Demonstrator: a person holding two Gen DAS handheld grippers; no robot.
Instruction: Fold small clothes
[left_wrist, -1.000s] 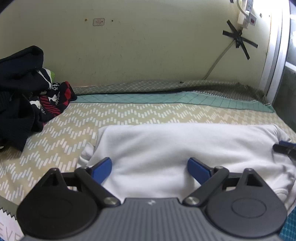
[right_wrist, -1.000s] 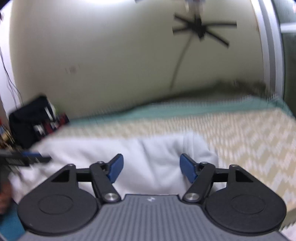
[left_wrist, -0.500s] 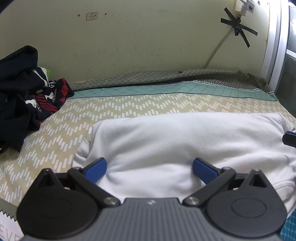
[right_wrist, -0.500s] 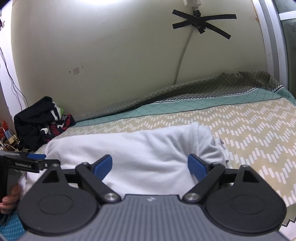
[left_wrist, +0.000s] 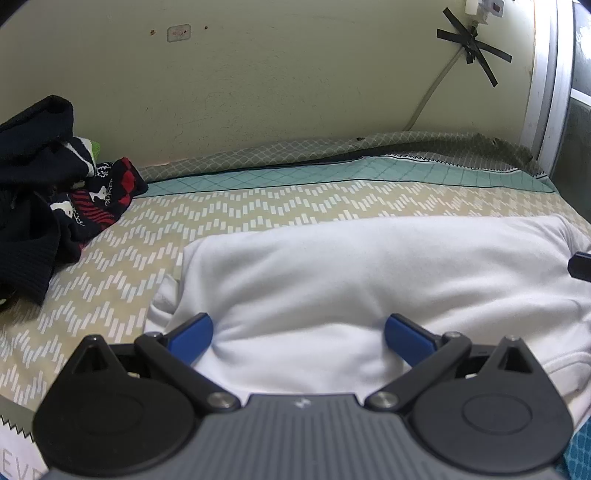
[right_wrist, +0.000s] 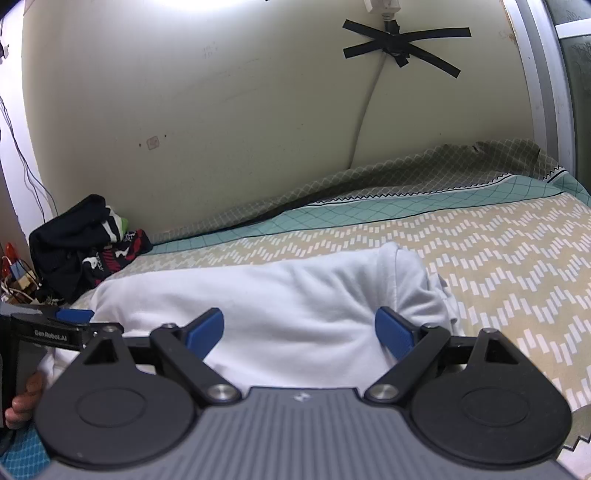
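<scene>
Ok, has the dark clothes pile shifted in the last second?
No. The dark clothes pile still lies against the wall, its red patch beside the left end of the teal stripe.

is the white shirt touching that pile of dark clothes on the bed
Apart. In the left wrist view a strip of bare patterned bedsheet lies between the white shirt and the pile of dark clothes.
</scene>
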